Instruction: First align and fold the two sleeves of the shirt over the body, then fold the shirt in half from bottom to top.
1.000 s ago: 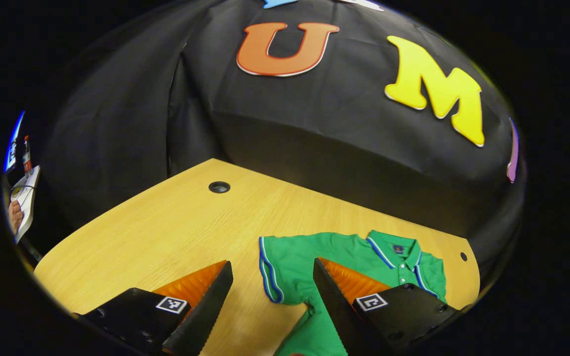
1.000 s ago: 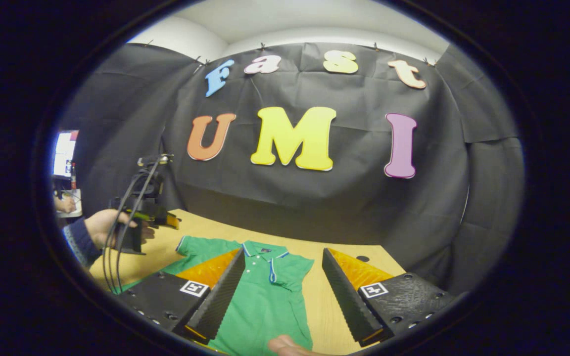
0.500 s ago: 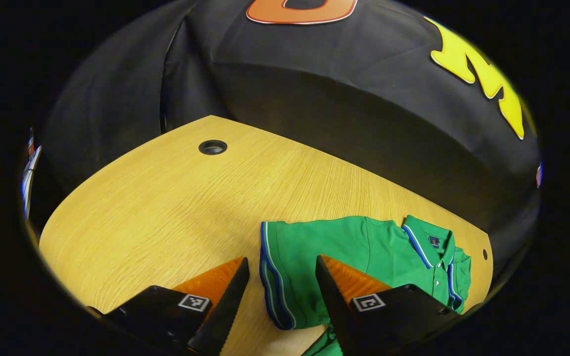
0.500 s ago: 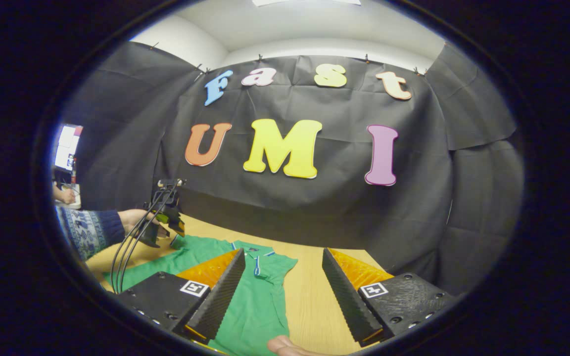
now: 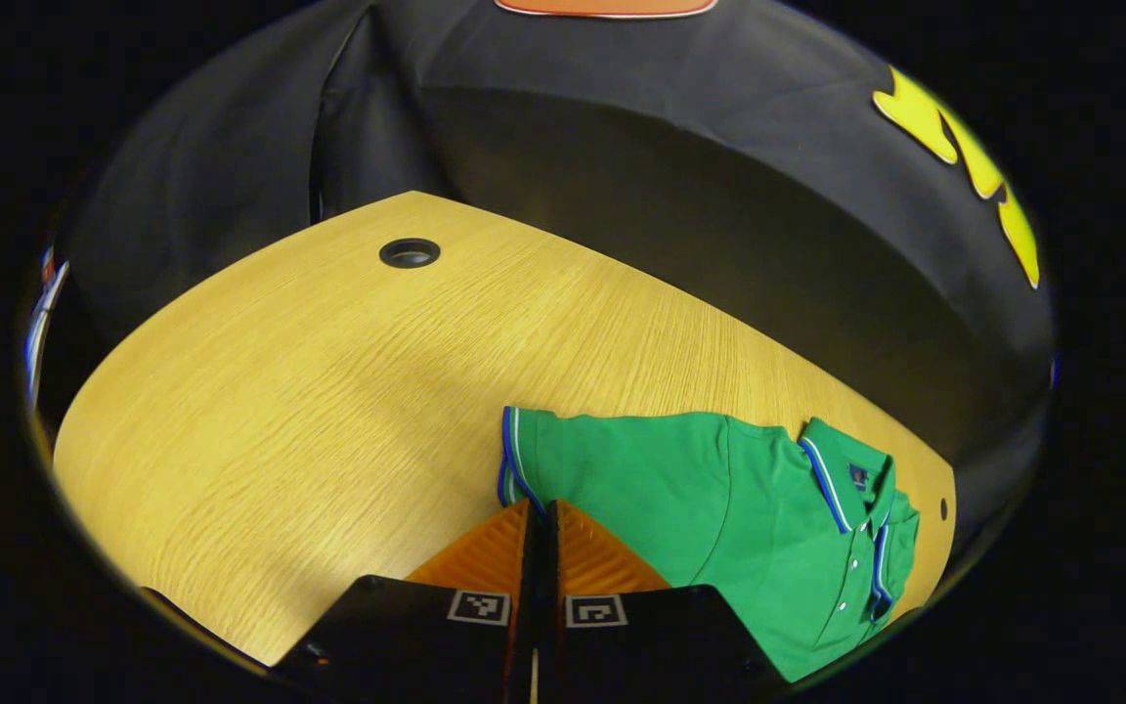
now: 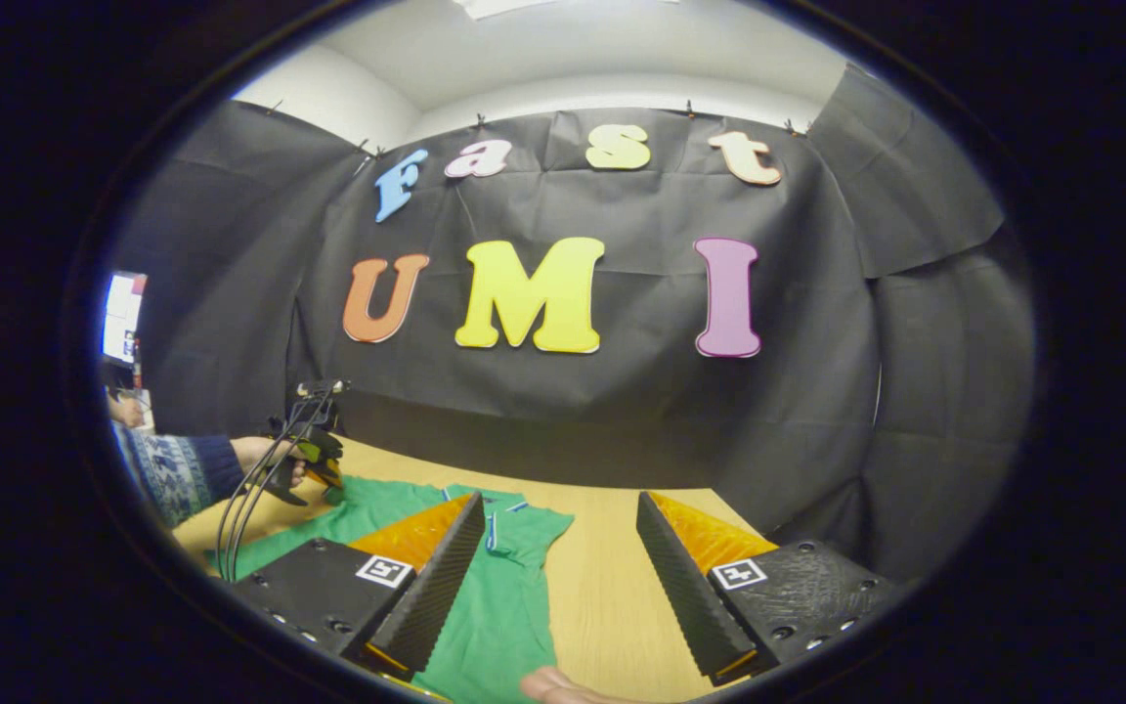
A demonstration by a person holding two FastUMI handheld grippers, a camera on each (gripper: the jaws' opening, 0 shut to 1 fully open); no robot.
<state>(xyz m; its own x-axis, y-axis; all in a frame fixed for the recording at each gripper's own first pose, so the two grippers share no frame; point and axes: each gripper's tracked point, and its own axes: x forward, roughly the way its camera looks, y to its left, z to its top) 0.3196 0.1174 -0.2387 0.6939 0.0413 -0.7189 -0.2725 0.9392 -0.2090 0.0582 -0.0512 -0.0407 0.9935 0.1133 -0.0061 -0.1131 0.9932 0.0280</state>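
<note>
Green shirt (image 5: 719, 508) flat on bench (image 5: 328, 391) | left gripper (image 5: 539, 513) pinched closed on sleeve cuff (image 5: 516, 469) at 12 o'clock | right gripper (image 6: 558, 567) open above bench.

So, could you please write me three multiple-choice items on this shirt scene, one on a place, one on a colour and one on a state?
1. Where do the left hand-held gripper's tips meet the shirt?
A. at the collar
B. at the sleeve cuff
C. at the bottom hem

2. What colour is the shirt's body?
A. green
B. red
C. white

3. How do the right hand-held gripper's jaws stand?
A. shut on the shirt
B. shut on nothing
C. open

Answers: 1 B, in the left gripper view its closed tips sit at the striped cuff, though whether cloth is pinched is hidden. 2 A, green cloth lies on the wooden table. 3 C, a wide gap shows between its fingers in the right gripper view.
</note>
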